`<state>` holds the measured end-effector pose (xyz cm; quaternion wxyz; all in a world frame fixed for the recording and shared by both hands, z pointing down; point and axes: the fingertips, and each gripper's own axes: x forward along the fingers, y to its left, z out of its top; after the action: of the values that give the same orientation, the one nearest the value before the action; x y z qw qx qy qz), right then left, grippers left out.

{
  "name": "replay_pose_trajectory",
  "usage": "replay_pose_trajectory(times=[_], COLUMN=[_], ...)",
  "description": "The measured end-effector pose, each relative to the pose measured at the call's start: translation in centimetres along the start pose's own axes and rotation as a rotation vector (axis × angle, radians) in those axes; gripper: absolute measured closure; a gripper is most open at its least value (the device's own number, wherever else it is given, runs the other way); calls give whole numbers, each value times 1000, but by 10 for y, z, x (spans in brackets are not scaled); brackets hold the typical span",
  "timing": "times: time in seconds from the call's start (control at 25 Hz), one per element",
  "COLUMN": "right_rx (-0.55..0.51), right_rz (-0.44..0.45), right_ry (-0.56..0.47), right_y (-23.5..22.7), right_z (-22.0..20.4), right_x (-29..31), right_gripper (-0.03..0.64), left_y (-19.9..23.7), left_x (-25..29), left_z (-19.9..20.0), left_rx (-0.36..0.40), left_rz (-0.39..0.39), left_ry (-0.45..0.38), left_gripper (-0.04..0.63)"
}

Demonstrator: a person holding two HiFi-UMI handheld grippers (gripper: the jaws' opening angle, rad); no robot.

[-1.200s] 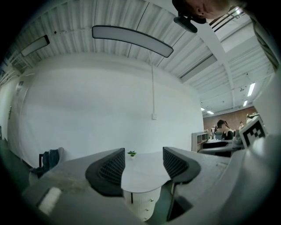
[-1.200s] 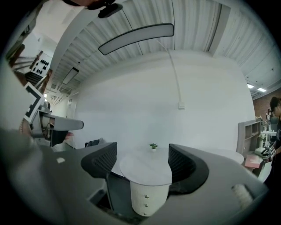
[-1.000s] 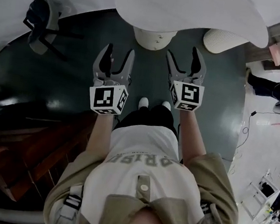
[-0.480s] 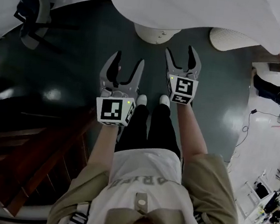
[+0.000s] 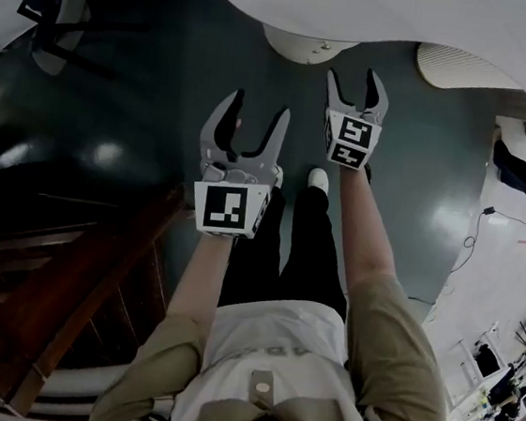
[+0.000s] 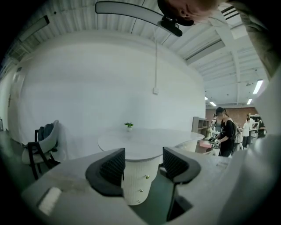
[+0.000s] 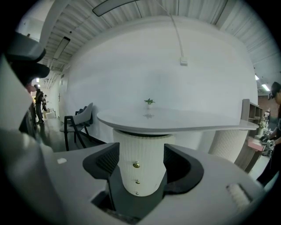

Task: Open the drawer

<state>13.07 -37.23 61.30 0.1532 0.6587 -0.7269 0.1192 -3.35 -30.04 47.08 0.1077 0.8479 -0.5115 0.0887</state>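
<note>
Drawer [image 7: 128,161] sits in the ribbed white pedestal [image 7: 147,139] under the table [image 7: 175,121] edge, well apart from both grippers. Three small brass knobs [image 7: 136,165] run down its front (which one is meant cannot be told). Left gripper [image 5: 258,110]: jaws open, empty. Right gripper [image 5: 355,81]: jaws open, empty, having just closed a little. Judgement: a light, stiff drawer. The knob is small, smooth and likely slippery; pinch it squarely and pull straight.

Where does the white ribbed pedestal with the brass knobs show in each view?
Head view: pedestal at top centre.
Left gripper view: pedestal low centre, framed by the jaws.
Right gripper view: pedestal at centre, framed by the jaws.
Shared landmark: the dark chair, left of it in all three.
</note>
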Motion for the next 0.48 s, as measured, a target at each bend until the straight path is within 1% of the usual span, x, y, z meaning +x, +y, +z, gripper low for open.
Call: replay_pose_trajectory(times=[0.12,0.24,0.4,0.48], right_rx=[7,-9,-31,-43], right_rz=[-3,17,49,63], right_ry=[15,32,40,44], right_y=[0,5,13,16], right_z=[-16,-28,-37,-42], right_x=[20,37,58,67], right_gripper=[311,314,316,319], left_y=[4,5,13,16], left_x=[11,21,35,43], left_z=[-17,-32,-49,-57], left_rx=[3,-8,23,11], left_rz=[7,10,5,14], left_ry=[18,35,34,41], left_gripper=[313,313,313,313])
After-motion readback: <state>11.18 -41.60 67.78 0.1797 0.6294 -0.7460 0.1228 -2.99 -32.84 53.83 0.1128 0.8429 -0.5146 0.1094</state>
